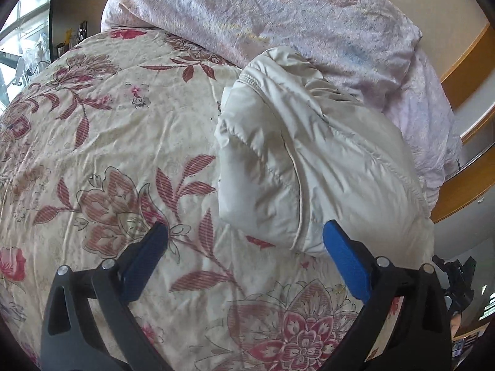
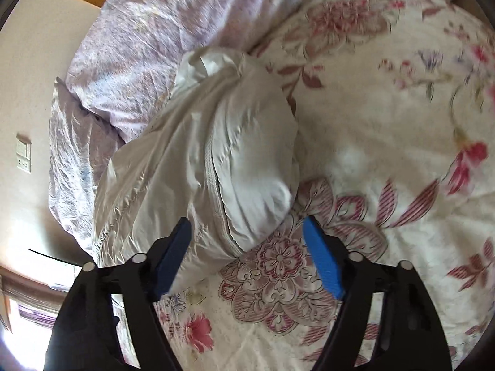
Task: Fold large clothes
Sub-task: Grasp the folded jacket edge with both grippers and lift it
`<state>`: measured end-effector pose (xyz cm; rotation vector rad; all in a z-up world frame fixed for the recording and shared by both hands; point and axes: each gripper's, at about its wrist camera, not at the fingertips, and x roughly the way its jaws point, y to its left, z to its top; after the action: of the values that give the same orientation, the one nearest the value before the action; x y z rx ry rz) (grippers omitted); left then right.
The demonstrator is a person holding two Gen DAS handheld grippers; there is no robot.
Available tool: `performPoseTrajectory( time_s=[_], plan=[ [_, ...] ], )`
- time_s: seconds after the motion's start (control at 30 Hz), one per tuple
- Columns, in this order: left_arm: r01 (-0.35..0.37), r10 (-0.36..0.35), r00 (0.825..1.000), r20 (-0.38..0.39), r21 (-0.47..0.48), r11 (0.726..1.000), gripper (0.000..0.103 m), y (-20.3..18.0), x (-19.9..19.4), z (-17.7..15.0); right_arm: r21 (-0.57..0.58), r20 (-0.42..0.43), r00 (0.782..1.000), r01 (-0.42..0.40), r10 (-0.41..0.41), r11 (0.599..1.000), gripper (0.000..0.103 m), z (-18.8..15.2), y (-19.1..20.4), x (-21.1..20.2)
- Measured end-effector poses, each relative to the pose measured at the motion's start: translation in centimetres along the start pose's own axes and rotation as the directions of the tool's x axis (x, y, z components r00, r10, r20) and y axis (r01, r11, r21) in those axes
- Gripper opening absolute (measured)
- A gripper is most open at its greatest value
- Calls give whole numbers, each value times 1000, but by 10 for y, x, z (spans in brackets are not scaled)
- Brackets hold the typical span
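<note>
A cream white puffy jacket (image 1: 309, 167) lies bundled in a folded heap on a floral bedspread (image 1: 108, 142). It also shows in the right wrist view (image 2: 201, 167), with its zipper seam running down the middle. My left gripper (image 1: 246, 232) is open and empty, just above the bedspread at the jacket's near left corner. My right gripper (image 2: 247, 222) is open and empty, its jaws straddling the jacket's near edge without gripping it.
A pale pink crumpled quilt (image 1: 278, 18) is piled behind the jacket, seen also in the right wrist view (image 2: 148, 31). A wooden bed frame (image 1: 467, 61) runs at the right. A wall with a socket plate (image 2: 24, 151) lies left of the bed.
</note>
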<state>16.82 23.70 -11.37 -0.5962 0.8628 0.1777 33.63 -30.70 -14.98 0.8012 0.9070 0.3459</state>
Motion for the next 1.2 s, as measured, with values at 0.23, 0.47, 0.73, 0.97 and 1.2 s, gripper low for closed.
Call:
performPoseTrajectory(
  time_s=[0.23,0.47,0.73,0.97,1.2],
  plan=[
    [122,-136,989,-54,-207,971,60,7,27,-5,116,-9,994,-109,111,987,60,-6,-6,20],
    [251,-251,967,54,-397,883,39,17,41,-7,136,61,983,-178,171,975,33,-9,-9,21],
    [309,-276,951,140,-366,878,17,12,14,-5,71,116,963,-252,243,965,19,-16,6,-6],
    [320,-272,943,192,-303,898,17,32,-42,-19,-22,66,951,-302,303,953,18,-46,18,-32],
    [283,-235,952,198,-270,920,15,67,-100,-78,-97,-9,951,-309,309,946,18,-103,10,-55]
  ],
)
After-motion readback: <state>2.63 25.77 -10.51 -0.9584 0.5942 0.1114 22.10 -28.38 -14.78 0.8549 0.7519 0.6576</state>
